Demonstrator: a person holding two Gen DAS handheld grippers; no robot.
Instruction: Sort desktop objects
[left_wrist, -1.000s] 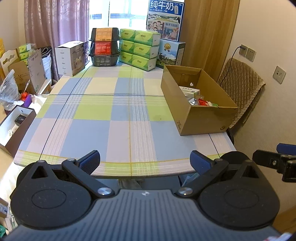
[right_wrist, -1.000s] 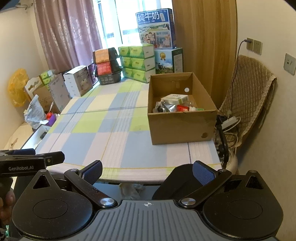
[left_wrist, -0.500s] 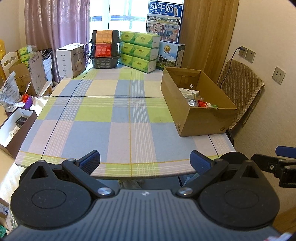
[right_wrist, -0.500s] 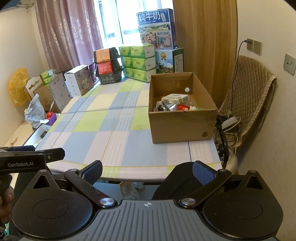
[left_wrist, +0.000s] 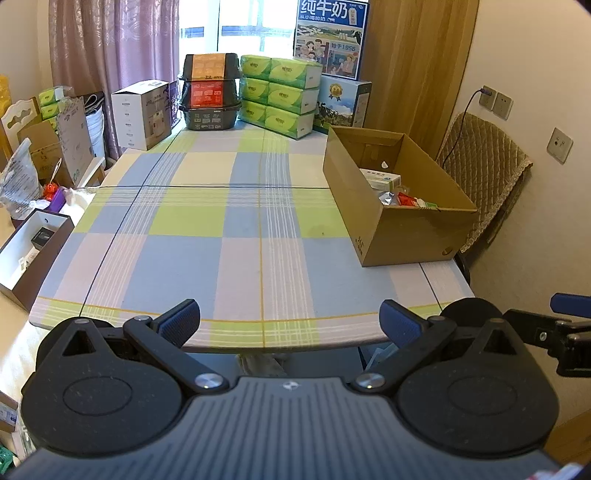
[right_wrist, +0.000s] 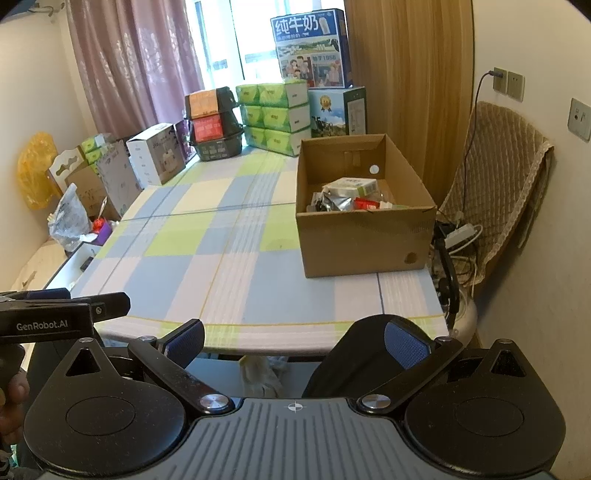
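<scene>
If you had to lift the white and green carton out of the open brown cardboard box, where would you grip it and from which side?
I would come straight down from above with the right gripper, since the brown cardboard box walls block any side approach. The white and green carton lies flat on top of the pile, so closing across its narrow width looks best.

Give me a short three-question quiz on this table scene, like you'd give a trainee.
1. True or false: the left gripper holds an item between its jaws.
2. Where does the cardboard box sit on the checked tablecloth? A) left edge B) right side C) dead centre
3. Fill in: the small packets lie ____ the cardboard box.

Key:
1. False; the left gripper and the right gripper are both open and empty.
2. B
3. inside
</scene>
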